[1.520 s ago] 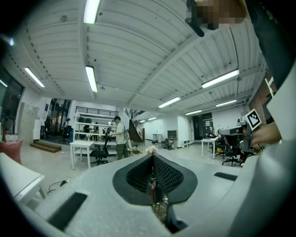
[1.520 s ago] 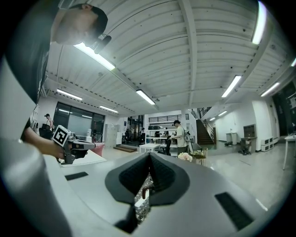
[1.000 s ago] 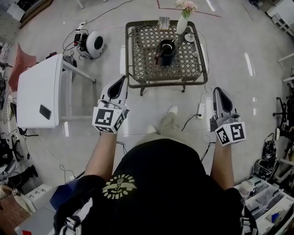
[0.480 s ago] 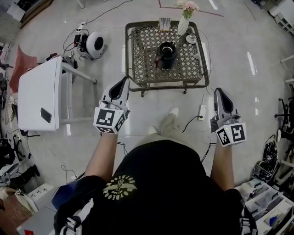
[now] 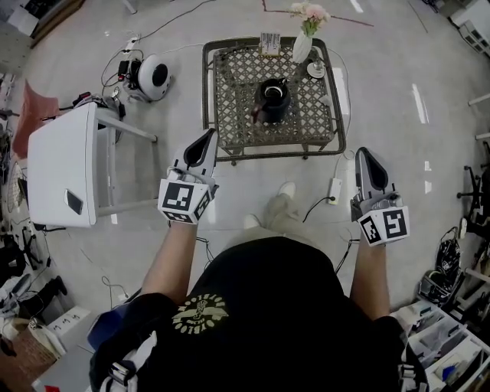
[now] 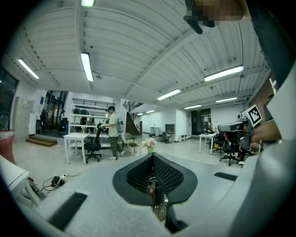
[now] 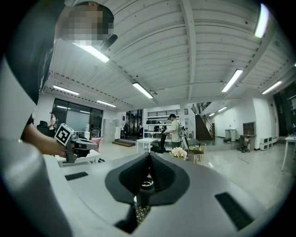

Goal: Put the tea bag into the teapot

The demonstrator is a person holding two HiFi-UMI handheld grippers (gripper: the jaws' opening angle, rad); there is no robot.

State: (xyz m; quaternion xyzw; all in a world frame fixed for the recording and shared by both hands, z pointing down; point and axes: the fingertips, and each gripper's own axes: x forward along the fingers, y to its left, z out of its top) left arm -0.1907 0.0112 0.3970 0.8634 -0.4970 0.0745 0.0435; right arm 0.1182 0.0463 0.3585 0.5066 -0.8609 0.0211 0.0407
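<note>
Ahead of both claws, well apart from them, sits the bench (image 5: 268,150): dark metal frame, open lattice top, low on a glossy pale floor (image 5: 253,184). The teapot (image 5: 273,99) is mid-bench, round, black and glossy. Its mouth faces up and looks uncovered, so a drop-in from above seems feasible. The left claw (image 5: 207,135) and right claw (image 5: 363,151) are each closed to a point with nothing between the jaws. They're held about level and aimed at the bench, which reads as approach, not carry. I can't confirm the tea bag; a small reddish bit (image 5: 256,115) at the teapot's side nearer the left claw may be it. Beyond the teapot from the claws are a white vase (image 5: 302,47) with pink flowers (image 5: 309,11) and a small white dish (image 5: 315,69). Task looks not begun; a thin bag lying on lattice would need a careful tip pinch.
</note>
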